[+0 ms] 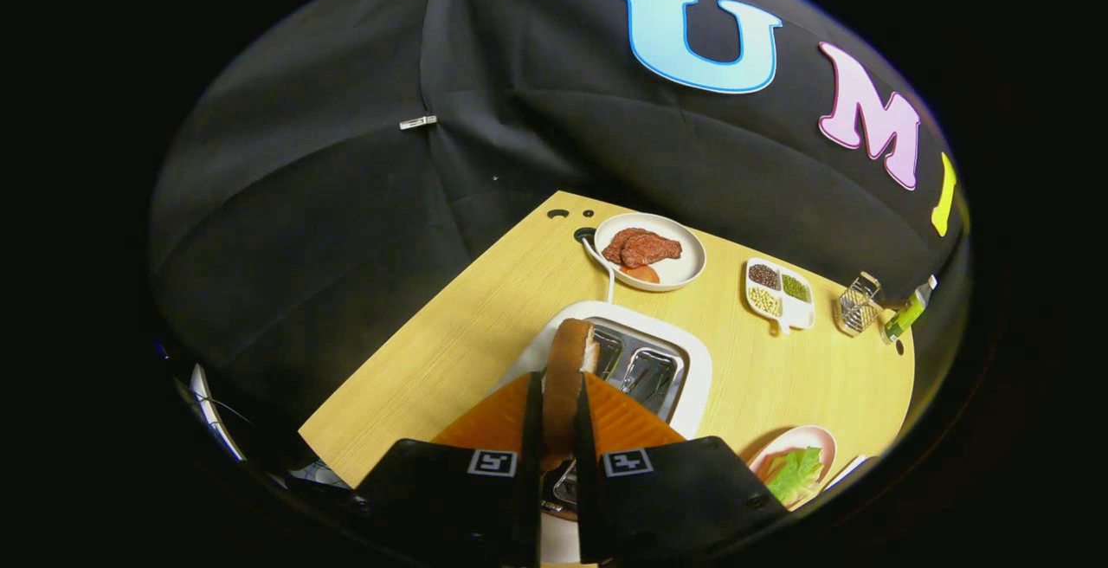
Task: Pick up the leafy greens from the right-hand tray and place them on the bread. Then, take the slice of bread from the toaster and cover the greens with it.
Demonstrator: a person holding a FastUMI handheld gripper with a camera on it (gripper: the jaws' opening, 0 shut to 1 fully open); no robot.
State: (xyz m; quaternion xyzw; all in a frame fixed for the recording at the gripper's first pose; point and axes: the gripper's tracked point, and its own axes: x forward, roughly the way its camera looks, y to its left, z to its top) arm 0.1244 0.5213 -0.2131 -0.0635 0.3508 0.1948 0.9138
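My gripper (554, 416) is shut on a slice of bread (567, 369), held on edge between both fingers with its brown crust facing up. It hangs above the white toaster (692, 360), whose two metal slots show just beyond the fingers. Leafy greens (796, 473) lie on a pinkish plate (809, 440) to the right of the fingers, near the table's edge. I cannot tell whether a bread slice lies under the greens.
Beyond the toaster stands a white plate (679, 274) with brown meat (640, 248). To its right sit a divided white dish (783, 295) of beans and seeds, a small wire basket (857, 306) and a green bottle (905, 317). The wooden table (433, 351) has bare room left of the toaster.
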